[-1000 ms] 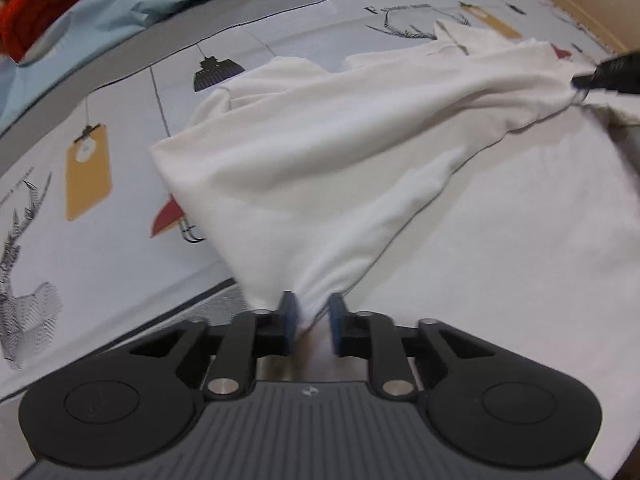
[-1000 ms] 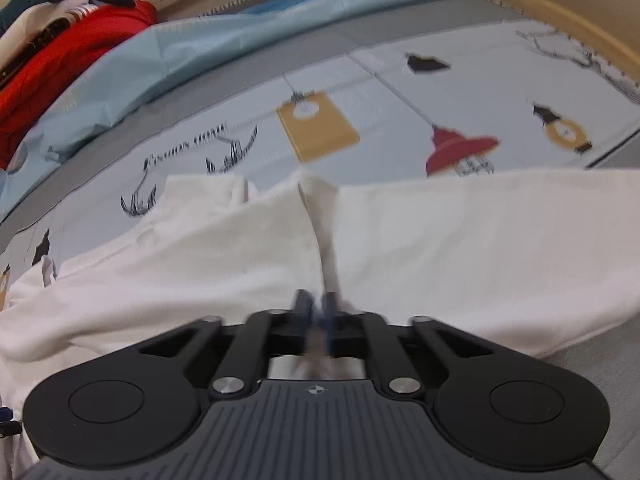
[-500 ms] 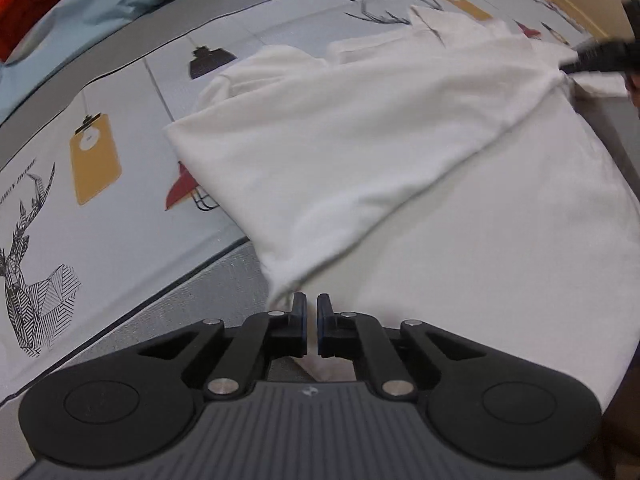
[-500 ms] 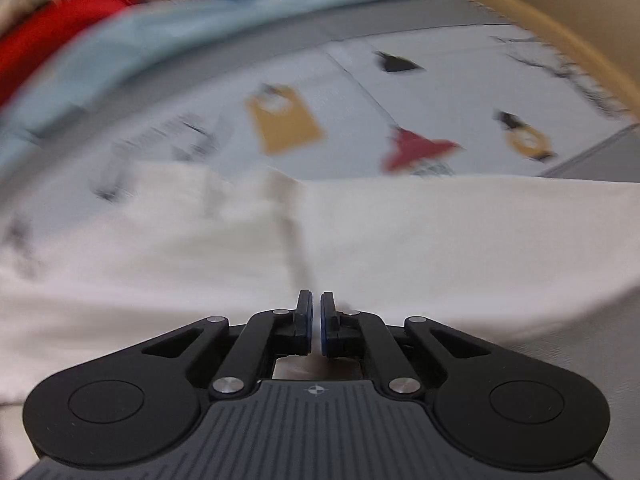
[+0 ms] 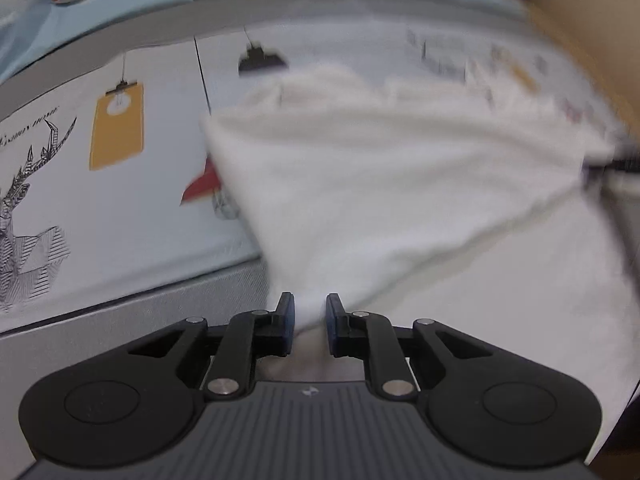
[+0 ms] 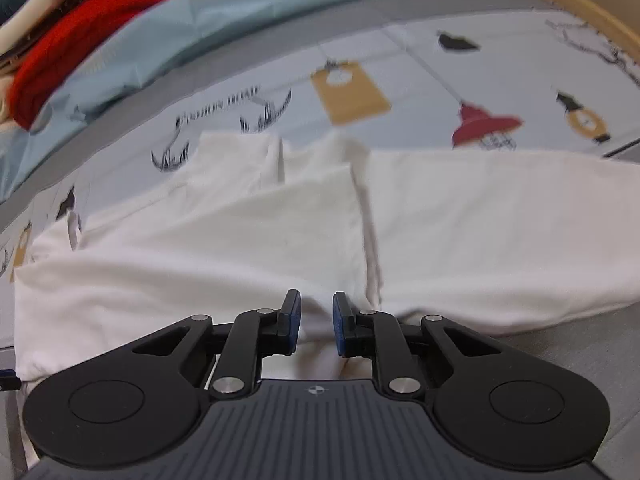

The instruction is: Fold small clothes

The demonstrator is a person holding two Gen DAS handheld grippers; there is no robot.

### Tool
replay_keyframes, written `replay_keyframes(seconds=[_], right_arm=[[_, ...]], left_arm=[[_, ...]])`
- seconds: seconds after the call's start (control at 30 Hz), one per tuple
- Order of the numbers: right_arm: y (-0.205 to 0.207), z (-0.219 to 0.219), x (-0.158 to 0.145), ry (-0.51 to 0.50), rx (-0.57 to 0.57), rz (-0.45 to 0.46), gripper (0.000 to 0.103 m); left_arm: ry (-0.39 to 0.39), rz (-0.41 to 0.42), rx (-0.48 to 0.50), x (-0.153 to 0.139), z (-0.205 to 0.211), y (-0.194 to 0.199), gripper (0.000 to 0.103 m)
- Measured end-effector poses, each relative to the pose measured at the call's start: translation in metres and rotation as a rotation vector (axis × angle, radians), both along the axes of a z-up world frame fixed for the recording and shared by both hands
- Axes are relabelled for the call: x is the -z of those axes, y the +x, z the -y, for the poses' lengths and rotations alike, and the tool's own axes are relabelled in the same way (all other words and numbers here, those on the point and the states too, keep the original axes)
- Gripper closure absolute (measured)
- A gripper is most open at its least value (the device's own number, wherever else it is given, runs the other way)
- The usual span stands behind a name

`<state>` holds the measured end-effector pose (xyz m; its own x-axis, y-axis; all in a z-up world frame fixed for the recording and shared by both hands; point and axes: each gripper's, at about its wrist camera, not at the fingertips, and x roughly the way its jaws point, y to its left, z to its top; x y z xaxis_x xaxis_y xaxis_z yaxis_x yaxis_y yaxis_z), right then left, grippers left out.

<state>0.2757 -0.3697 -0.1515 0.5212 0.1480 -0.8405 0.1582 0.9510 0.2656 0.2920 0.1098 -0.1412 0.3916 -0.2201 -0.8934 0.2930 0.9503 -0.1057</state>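
Observation:
A white garment (image 5: 400, 184) lies on the printed bedsheet (image 5: 120, 208) with one flap folded over its body. That flap narrows to a point between the pads of my left gripper (image 5: 310, 308), whose jaws are opening and stand a little apart. In the right wrist view the same garment (image 6: 240, 240) lies flat with a fold line down its middle. My right gripper (image 6: 316, 308) sits over its near edge. Its jaws are also opening, with cloth showing in the gap. The right gripper's dark tip (image 5: 624, 164) shows blurred at the flap's far corner.
A red garment (image 6: 80, 32) and other clothes are piled at the far left. A light blue cover (image 6: 240, 12) lies behind the sheet. A wooden bed edge (image 6: 580, 4) curves along the far right. A grey band of sheet (image 5: 120, 320) runs along the near side.
Both pairs of jaws were nearly shut half a second ago and now stand slightly apart. The left view has swung and blurred. The folded flap has stayed across the garment.

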Motion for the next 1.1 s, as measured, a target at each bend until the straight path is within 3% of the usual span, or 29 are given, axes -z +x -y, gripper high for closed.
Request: replay_keyframes(seconds=[0.07,0.13,0.23,0.33,0.47,0.53,0.63,0.73,0.77,0.87,1.0,1.1], right_arm=[[-0.002,0.007,0.003,0.025,0.009,-0.039,0.085],[-0.006,0.013,-0.008,0.043,0.041,-0.01,0.085],[-0.018,0.026,-0.031,0.018,0.092,0.082,0.083],[-0.03,0.056,-0.041,0.047,0.178,0.119,0.083],[-0.053,0.098,-0.045,0.082,0.317,0.135,0.083],[-0.066,0.117,-0.046,0.088,0.368,0.165,0.083],[-0.086,0.148,-0.045,0.088,0.47,0.199,0.083],[-0.11,0.183,-0.04,0.057,0.632,0.252,0.086],[-0.119,0.197,-0.037,0.039,0.698,0.274,0.096],[-0.138,0.234,-0.025,0.028,0.842,0.3,0.097],[-0.161,0.286,0.007,0.217,1.009,0.304,0.091],[-0.167,0.307,0.031,0.295,1.09,0.31,0.07]], left_arm=[[0.045,-0.051,-0.013,0.014,0.004,-0.001,0.089],[0.098,-0.019,0.015,0.007,0.014,-0.007,0.089],[0.114,0.041,0.006,-0.025,0.022,-0.015,0.087],[0.106,0.127,-0.022,-0.07,0.023,-0.031,0.085],[0.092,0.271,-0.066,-0.123,0.028,-0.081,0.071],[0.067,0.322,-0.1,-0.133,0.03,-0.108,0.065],[0.045,0.361,-0.15,-0.129,0.033,-0.139,0.064],[0.217,0.361,-0.15,-0.116,0.046,-0.145,0.065],[0.245,0.38,-0.148,-0.115,0.049,-0.144,0.065],[0.242,0.377,-0.192,-0.113,0.046,-0.136,0.065],[0.228,0.351,-0.248,-0.108,0.034,-0.126,0.065],[0.226,0.324,-0.253,-0.103,0.03,-0.119,0.065]])
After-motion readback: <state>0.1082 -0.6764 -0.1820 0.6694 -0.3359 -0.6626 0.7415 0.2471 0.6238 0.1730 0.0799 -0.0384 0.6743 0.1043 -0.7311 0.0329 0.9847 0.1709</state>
